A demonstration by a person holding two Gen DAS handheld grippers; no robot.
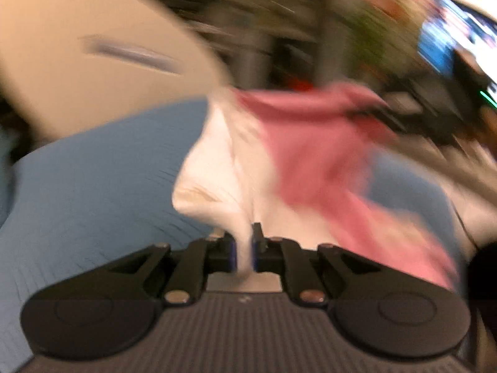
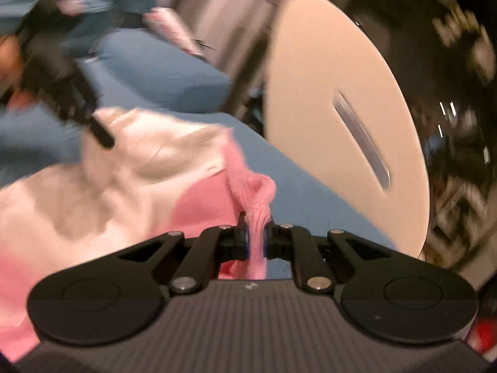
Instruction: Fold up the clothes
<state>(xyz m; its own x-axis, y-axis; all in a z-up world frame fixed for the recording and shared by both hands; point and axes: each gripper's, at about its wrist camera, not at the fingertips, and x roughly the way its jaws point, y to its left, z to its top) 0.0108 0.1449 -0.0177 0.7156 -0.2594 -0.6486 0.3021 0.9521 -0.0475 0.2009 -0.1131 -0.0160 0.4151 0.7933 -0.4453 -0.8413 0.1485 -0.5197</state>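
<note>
A blue ribbed cover (image 1: 93,168) fills the ground of both views, spread over what looks like a bed or sofa; the blur does not let me tell which. Beyond its edge stands a round beige worktop (image 2: 335,118) with a long metal slot (image 2: 362,138) cut into it, seen tilted in the right wrist view and at the upper left in the left wrist view.

On the blue cover lies the pink-and-white garment (image 2: 102,192), partly lifted and bunched. Its white part spreads toward the left of the right wrist view, and its pink part runs in toward the camera. In the left wrist view the white cloth rises in the middle and the pink cloth stretches away to the right.

The left gripper (image 1: 245,248) has its fingers clamped on a narrow fold of the white cloth, which passes straight up between the blue pads. The right gripper (image 2: 256,242) has its fingers clamped on a gathered bunch of the pink cloth, which puffs out just above them. In the right wrist view the left gripper appears again at the upper left, a dark blurred shape at the white edge of the garment.

Both pictures are heavily smeared, and the room behind is unreadable.
</note>
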